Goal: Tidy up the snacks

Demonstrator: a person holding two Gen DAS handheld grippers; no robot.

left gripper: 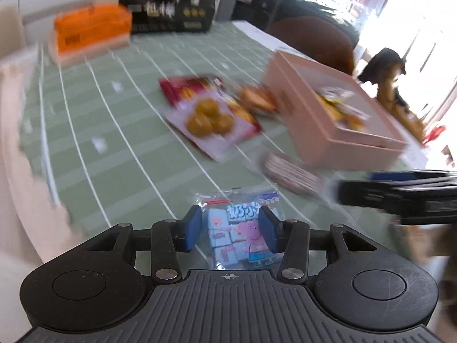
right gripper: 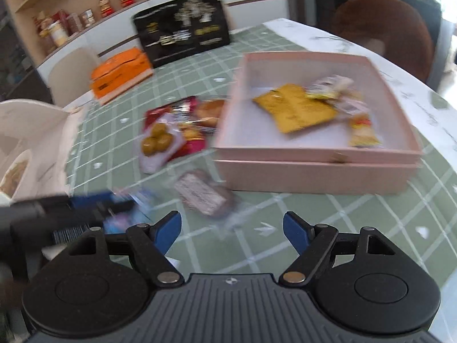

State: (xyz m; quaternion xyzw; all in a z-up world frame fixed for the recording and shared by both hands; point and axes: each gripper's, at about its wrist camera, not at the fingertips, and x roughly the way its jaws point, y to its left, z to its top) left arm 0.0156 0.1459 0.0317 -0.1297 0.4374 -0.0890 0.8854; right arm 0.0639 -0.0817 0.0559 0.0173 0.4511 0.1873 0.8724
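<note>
My left gripper [left gripper: 232, 225] is shut on a blue cartoon-pig snack packet [left gripper: 242, 228], held just above the green checked tablecloth; the packet also shows in the right wrist view [right gripper: 128, 214], blurred. My right gripper [right gripper: 232, 230] is open and empty over the cloth. A pink open box [right gripper: 314, 168] holds a yellow packet [right gripper: 297, 108] and a few small snacks; the box also shows in the left wrist view [left gripper: 337, 140]. Loose on the cloth lie a red-and-white packet with round cakes [left gripper: 211, 114], a bun [left gripper: 257, 97] and a brown wrapped snack [right gripper: 202, 194].
An orange box [right gripper: 120, 74] and a black gift bag [right gripper: 182, 28] stand at the table's far side. A brown chair [right gripper: 394, 31] is beyond the pink box. A white chair [right gripper: 25, 143] is at the left. Shelves with jars line the back wall.
</note>
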